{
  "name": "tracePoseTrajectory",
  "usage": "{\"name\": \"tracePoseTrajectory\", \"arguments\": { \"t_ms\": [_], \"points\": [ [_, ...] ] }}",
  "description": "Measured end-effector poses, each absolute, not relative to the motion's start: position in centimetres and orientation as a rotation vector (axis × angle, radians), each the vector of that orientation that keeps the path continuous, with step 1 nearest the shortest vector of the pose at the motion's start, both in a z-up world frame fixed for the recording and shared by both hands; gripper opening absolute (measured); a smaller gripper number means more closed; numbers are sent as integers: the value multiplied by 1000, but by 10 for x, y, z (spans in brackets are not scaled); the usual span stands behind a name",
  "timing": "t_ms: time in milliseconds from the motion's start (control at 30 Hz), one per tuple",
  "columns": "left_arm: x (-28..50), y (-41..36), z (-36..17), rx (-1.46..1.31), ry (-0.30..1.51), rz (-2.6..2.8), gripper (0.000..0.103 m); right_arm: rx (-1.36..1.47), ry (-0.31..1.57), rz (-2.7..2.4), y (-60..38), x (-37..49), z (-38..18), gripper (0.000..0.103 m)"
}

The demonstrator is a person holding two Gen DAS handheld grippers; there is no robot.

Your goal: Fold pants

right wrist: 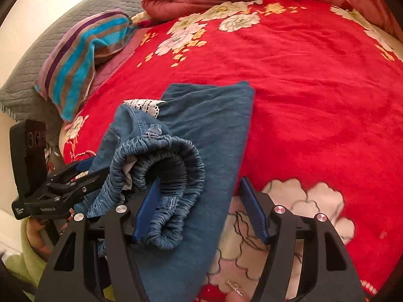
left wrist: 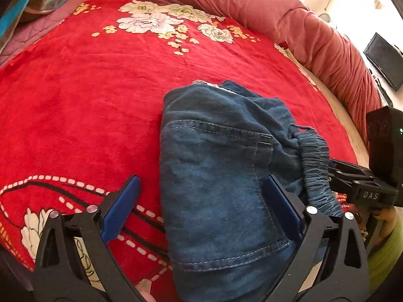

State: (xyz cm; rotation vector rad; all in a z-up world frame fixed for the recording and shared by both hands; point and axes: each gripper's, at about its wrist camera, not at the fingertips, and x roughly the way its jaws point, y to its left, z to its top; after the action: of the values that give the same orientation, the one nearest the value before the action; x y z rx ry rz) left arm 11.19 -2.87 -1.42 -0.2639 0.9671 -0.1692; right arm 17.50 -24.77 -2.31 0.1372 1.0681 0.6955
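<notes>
Folded blue denim pants lie on the red bed cover, the elastic waistband bunched up on top at the near end. My left gripper stands open, its blue pads wide apart on either side of the pants' near part and not pressing on it. In the right wrist view my right gripper is open too. Its left finger sits inside the loop of the waistband, and flat denim lies between the two fingers. White lace trim shows at the far fold.
The red flowered cover spreads left and far. A rolled pink-red quilt runs along the far and right edge. A striped towel lies on a grey padded headboard. A person's hand in a green sleeve holds the right gripper's body.
</notes>
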Motion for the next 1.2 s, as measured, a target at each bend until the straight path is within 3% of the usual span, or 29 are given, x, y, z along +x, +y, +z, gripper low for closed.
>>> {"name": "tracePoseTrajectory", "arguments": {
  "t_ms": [167, 267, 300, 400, 433, 533, 833, 1200],
  "points": [
    [116, -34, -16, -250, 967, -176, 81, 154, 1061, 742, -242, 181, -29, 64],
    [117, -39, -16, -238, 967, -191, 63, 151, 1045, 761, -240, 181, -29, 63],
    [117, -42, -15, -229, 965, -202, 55, 146, 1039, 766, -239, 180, -29, 60],
    [114, -50, -12, -192, 950, -200, 47, 139, 1012, 793, -235, 177, -26, 43],
    [114, -51, -11, -185, 947, -199, 46, 132, 996, 803, -234, 175, -24, 36],
    [115, -53, -9, -179, 941, -197, 42, 122, 963, 813, -232, 172, -18, 30],
    [128, -48, 11, -217, 906, -201, 32, 109, 886, 851, -226, 171, 8, 29],
    [148, -30, 31, -246, 855, -163, 32, 66, 819, 851, -206, 196, 28, 29]
  ]
}}
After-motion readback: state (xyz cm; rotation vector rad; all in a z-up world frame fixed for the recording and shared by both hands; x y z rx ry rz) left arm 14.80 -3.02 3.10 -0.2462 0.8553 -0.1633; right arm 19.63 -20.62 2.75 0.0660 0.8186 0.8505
